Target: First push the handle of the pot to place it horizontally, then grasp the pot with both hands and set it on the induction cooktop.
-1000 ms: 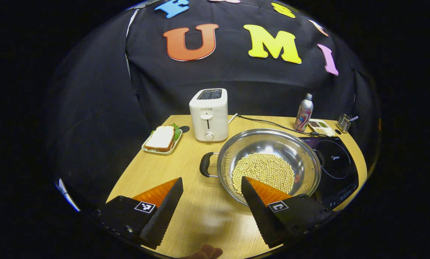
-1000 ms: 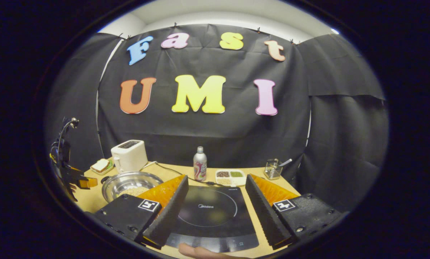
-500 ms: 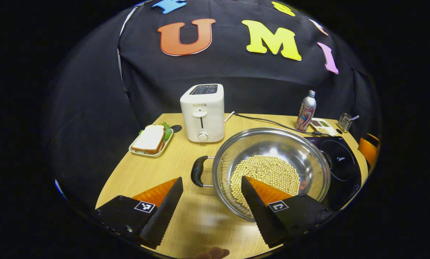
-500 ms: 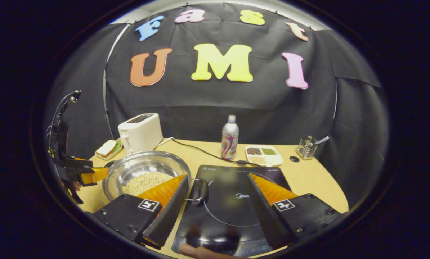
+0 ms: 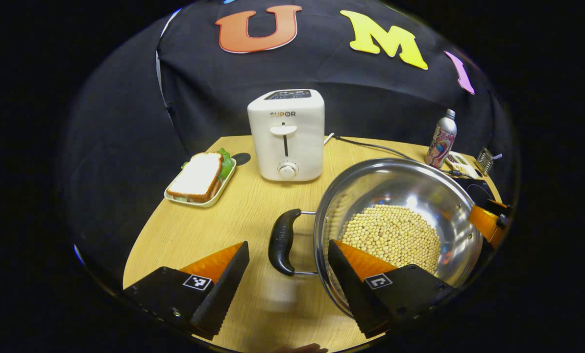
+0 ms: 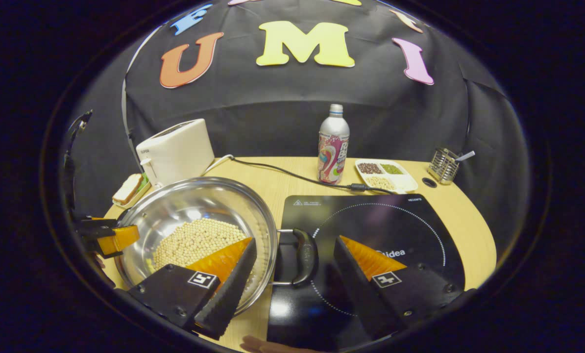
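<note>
Both sets of jaws spread wide, each straddling a black loop handle (image 5: 282,241) of the bean-filled round steel pot (image 5: 400,196) on the bench, beside the black glass induction cooktop (image 6: 395,220). Close squarely on both handles; lift level.

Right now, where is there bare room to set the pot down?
The induction cooktop top is bare except where the pot's handle overhangs its left edge. Bare tabletop lies between the sandwich tray, toaster and pot. Crowded at the back: bottle, divided dish, wire holder.
</note>
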`<state>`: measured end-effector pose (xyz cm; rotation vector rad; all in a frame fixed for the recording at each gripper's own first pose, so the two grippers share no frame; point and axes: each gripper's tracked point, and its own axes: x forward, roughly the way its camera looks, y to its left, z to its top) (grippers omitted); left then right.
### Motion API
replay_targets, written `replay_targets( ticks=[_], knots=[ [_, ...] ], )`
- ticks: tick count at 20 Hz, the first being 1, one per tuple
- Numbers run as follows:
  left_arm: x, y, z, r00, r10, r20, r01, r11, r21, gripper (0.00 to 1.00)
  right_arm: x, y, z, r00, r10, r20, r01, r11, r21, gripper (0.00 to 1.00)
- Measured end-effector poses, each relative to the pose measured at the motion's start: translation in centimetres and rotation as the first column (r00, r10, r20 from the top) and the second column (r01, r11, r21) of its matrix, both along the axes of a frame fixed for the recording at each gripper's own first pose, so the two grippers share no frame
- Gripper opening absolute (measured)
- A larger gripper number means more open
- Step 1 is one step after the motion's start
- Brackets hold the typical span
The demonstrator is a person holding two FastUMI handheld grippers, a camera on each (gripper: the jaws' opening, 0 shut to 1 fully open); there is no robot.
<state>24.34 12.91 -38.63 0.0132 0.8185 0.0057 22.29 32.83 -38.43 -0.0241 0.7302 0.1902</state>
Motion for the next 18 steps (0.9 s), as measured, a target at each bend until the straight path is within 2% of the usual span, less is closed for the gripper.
replay_targets(
  ticks=[4,5,6,7,9,10,11,12,13,14,15,17,18],
  knots=[
    [0.2,-0.6,-0.4,1.0,-0.029,-0.011,0.028,1.0,-0.012,0.92,-0.2,0.5,-0.6,0.999,0.01,-0.039,-0.01,1.0,0.014,0.93],
    [0.3,-0.9,-0.5,0.999,-0.036,-0.013,0.036,0.999,-0.022,0.85,0.1,0.5,-1.0,0.999,0.011,-0.052,-0.01,1.0,0.016,0.91],
    [0.4,-1.2,-0.5,0.999,-0.041,-0.011,0.04,0.999,-0.031,0.81,0.1,0.4,-0.9,0.999,0.008,-0.033,-0.008,1.0,0.016,0.85],
    [0.4,-1.2,-0.7,0.999,-0.041,-0.014,0.04,0.999,-0.027,0.71,0.4,0.2,-1.4,0.999,0.013,-0.047,-0.013,1.0,-0.005,0.77],
    [0.1,-1.4,-1.2,0.998,-0.055,-0.038,0.054,0.998,-0.017,0.7,0.2,0.1,-1.4,0.999,0.018,-0.047,-0.02,0.999,-0.032,0.78],
    [0.5,-1.4,-1.1,0.998,-0.053,-0.031,0.052,0.998,-0.025,0.71,0.4,0.0,-1.4,0.999,0.015,-0.046,-0.017,0.999,-0.04,0.71],
    [0.3,-1.4,-1.1,0.998,-0.047,-0.042,0.046,0.998,-0.038,0.67,0.6,0.1,-1.4,0.999,0.021,-0.043,-0.023,0.999,-0.028,0.72],
    [0.2,-1.6,-0.9,0.998,-0.04,-0.05,0.037,0.998,-0.054,0.58,0.6,0.1,-1.4,0.999,0.028,-0.041,-0.029,0.999,-0.019,0.67],
    [0.3,-1.6,-1.3,0.998,-0.036,-0.057,0.032,0.998,-0.063,0.65,0.6,0.1,-1.3,0.999,0.033,-0.035,-0.033,0.999,-0.008,0.69],
    [0.1,-1.7,-1.3,0.997,-0.041,-0.062,0.037,0.998,-0.057,0.62,0.8,0.0,-1.3,0.999,0.036,-0.032,-0.036,0.999,0.002,0.64],
    [0.1,-1.6,-1.2,0.997,-0.044,-0.059,0.041,0.998,-0.049,0.62,0.7,0.0,-1.2,0.999,0.036,-0.032,-0.036,0.999,0.01,0.65],
    [-0.1,-1.7,-1.1,0.996,-0.05,-0.071,0.048,0.998,-0.036,0.62,0.7,0.0,-1.1,0.998,0.047,-0.032,-0.046,0.999,0.013,0.6],
    [-0.1,-1.8,-1.2,0.996,-0.05,-0.076,0.047,0.998,-0.037,0.72,0.7,0.0,-1.1,0.998,0.049,-0.031,-0.048,0.999,0.021,0.58]
  ],
)
